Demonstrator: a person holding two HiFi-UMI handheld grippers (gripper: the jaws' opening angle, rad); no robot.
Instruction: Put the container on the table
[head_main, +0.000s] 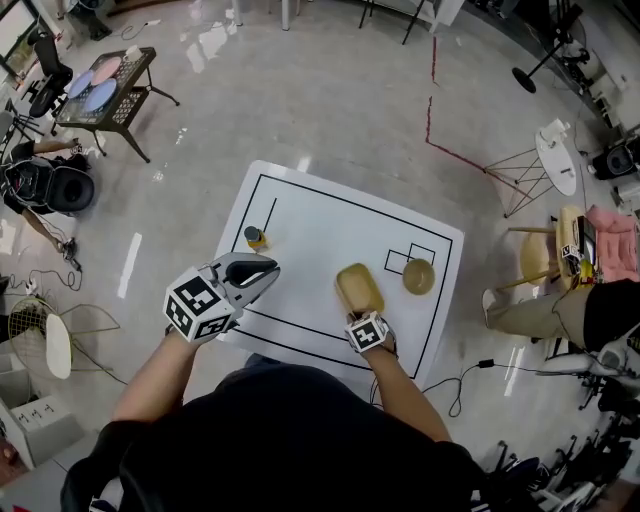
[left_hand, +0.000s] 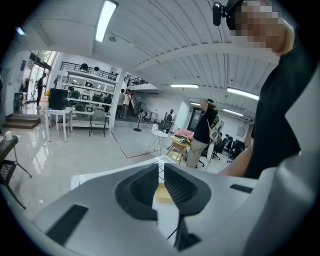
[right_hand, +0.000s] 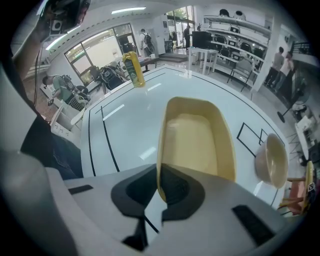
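1. Pale yellow and smooth, the container (head_main: 359, 288) looked like a plastic tub: oblong, with rounded corners, a thin rim and an empty, matte inside.
2. The right claw (right_hand: 159, 182) pinched that tub by the thin wall at its near end, one dark pad inside and one outside, and pointed steeply down at the table (head_main: 320, 230).
3. The container hung over the front middle of the table, inside the black border line (head_main: 300, 200), tilted from the grip. We could not tell whether its base had met the surface.
4. The left claw (head_main: 268, 271) hovered over the table's left side, its pads pressed together on nothing, well apart from the tub.
5. To do this step well, we judged that the tub should be levelled so the flat base lands whole, not on one edge. It should then be lowered slowly until the table bears it before the pads part.
6. A rim pinch gives little hold against swinging, and the glossy white tabletop looked slick, so we would release gently and lift straight off.
7. We would steer clear of the round tan bowl (head_main: 419, 276) by the square outlines (head_main: 410, 258) to the right, and of the small yellow can (head_main: 255, 237) at the left.
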